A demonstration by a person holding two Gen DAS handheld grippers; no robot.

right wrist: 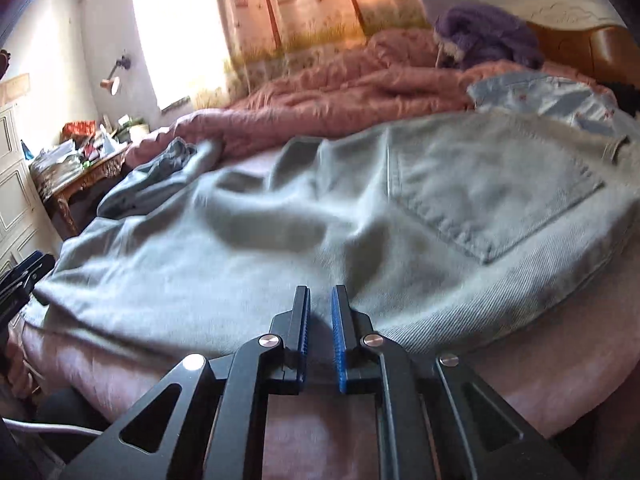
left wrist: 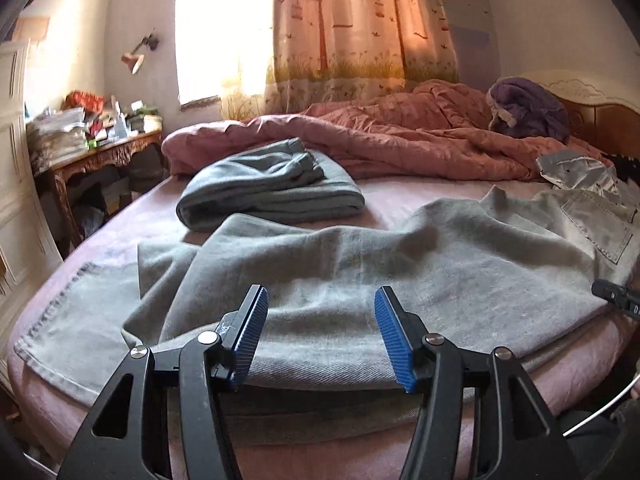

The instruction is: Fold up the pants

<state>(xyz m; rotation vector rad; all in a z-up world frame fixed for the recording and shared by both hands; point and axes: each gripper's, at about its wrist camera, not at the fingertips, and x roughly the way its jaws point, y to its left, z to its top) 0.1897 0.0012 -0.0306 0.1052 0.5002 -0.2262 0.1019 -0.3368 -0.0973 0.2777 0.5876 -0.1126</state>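
Grey jeans [left wrist: 340, 272] lie rumpled across the pink bed sheet [left wrist: 380, 204], folded lengthwise, with the back pocket [right wrist: 500, 196] toward the right. My left gripper [left wrist: 320, 304] is open, its blue pads [left wrist: 252, 332] spread over the near edge of the leg part. My right gripper [right wrist: 320, 312] has its jaws nearly closed with a narrow gap, at the near edge of the jeans [right wrist: 280, 248] below the seat; nothing shows clearly between the pads. The right gripper's tip also shows at the right edge of the left wrist view [left wrist: 616, 296].
A second pair of grey-green pants [left wrist: 272, 196] lies folded further back on the bed. A rumpled pink duvet [left wrist: 400, 136], a purple fleece [left wrist: 528, 108] and a light blue garment [right wrist: 552, 96] lie behind. A cluttered wooden desk [left wrist: 100, 152] stands at left.
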